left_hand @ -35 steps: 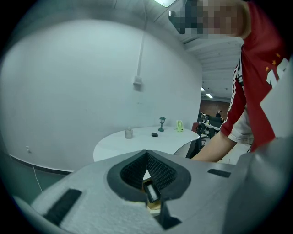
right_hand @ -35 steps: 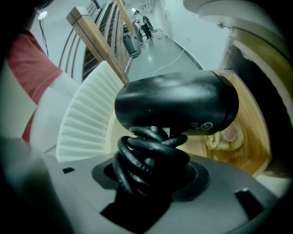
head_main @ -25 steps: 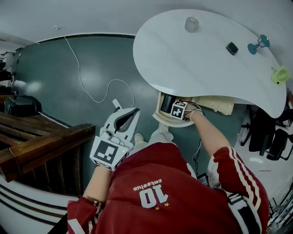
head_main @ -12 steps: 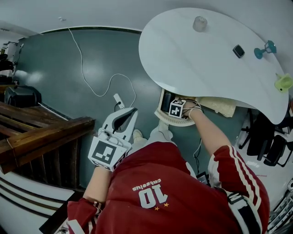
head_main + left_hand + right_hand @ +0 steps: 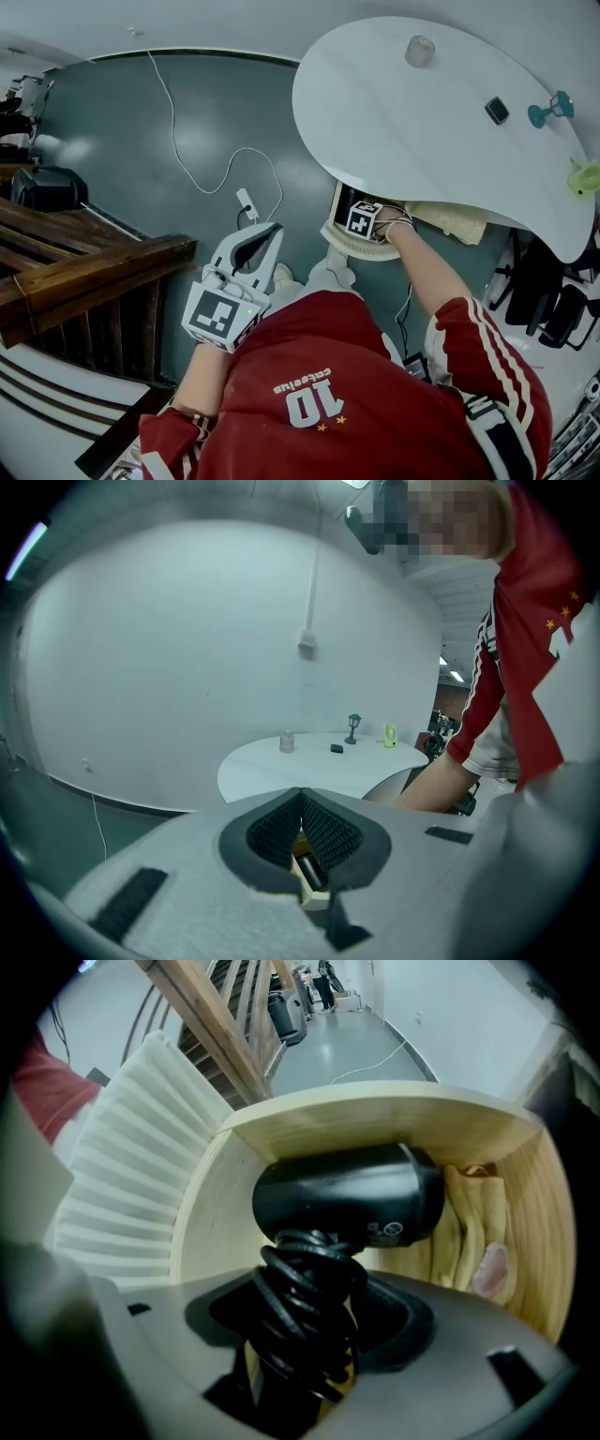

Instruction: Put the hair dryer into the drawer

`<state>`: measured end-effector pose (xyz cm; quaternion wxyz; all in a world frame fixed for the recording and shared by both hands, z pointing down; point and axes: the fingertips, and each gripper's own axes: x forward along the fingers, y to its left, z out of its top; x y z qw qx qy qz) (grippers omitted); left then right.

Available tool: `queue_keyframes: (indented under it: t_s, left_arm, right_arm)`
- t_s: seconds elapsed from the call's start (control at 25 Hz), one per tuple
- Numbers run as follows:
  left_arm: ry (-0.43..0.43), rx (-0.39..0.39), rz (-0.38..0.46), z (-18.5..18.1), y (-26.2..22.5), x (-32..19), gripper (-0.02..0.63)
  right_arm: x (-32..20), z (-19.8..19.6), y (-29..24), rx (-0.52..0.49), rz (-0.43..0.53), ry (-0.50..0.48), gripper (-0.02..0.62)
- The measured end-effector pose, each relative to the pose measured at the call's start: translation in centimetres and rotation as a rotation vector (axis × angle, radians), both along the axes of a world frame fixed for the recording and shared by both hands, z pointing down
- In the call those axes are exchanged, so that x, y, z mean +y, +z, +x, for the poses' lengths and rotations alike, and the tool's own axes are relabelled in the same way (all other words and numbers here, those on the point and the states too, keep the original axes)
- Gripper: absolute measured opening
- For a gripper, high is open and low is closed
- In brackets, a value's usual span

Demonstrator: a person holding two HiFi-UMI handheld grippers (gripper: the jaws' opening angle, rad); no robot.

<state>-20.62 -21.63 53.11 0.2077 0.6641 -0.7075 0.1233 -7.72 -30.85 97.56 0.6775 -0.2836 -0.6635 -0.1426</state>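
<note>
Head view with the two gripper views. The white kidney-shaped table (image 5: 412, 112) is occupying the 1 o'clock sector of the head view, and the light wooden drawer (image 5: 375, 1110) is standing pulled out from under its near edge, so that its inside is lying open from above. The right gripper (image 5: 309, 1307) is pointing steeply down into this drawer. Its jaws have just been opening and are now standing wide, and the handle of the black hair dryer (image 5: 347, 1194), wrapped in its own coiled cord (image 5: 305, 1316), is sitting between them without appearing pinched. The dryer's barrel is lying crosswise inside the drawer against the far wall, judged already supported there, which would explain the slackened grip. At 3 o'clock of the barrel a beige, fabric-like item (image 5: 469, 1232) is filling the rest of the compartment, so the dryer is being confined to the left part. The left gripper (image 5: 269, 231), at 8 o'clock of the drawer, is hanging over the grey floor (image 5: 112, 141) with its jaws together on nothing, apparently idle and kept clear of the work. A white cable (image 5: 202, 183) is trailing across the floor at 11 o'clock of that gripper. Writing: a small pale label (image 5: 394, 1232) on the barrel is carrying print and symbols too small to read. The person's red shirt (image 5: 309, 394) is showing the numeral 10 under a script word that is not legible. The marker cubes are bearing only black-and-white square patterns.
</note>
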Motion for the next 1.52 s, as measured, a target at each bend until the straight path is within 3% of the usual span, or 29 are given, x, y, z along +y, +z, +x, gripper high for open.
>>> queue_keyframes:
  t_s: [0.52, 0.92, 1.24, 1.52]
  left_arm:
    - [0.022, 0.007, 0.061, 0.8, -1.2, -0.4, 0.0]
    - [0.089, -0.024, 0.146, -0.7, -3.6, 1.1, 0.0]
    - [0.187, -0.015, 0.244, -2.1, -7.5, 1.2, 0.0]
    - [0.281, 0.029, 0.294, -1.9, -9.7, 0.0, 0.0]
  right_arm:
    - [-0.6, -0.9, -3.4, -0.118, 0.063, 0.033, 0.299]
    - [-0.5, 0.6, -7.7, -0.14, 0.167, 0.112, 0.299]
    - [0.3, 1.6, -13.7, -0.198, 0.238, 0.265, 0.296]
    - [1.2, 0.3, -20.1, -0.337, 0.21, 0.571, 0.293]
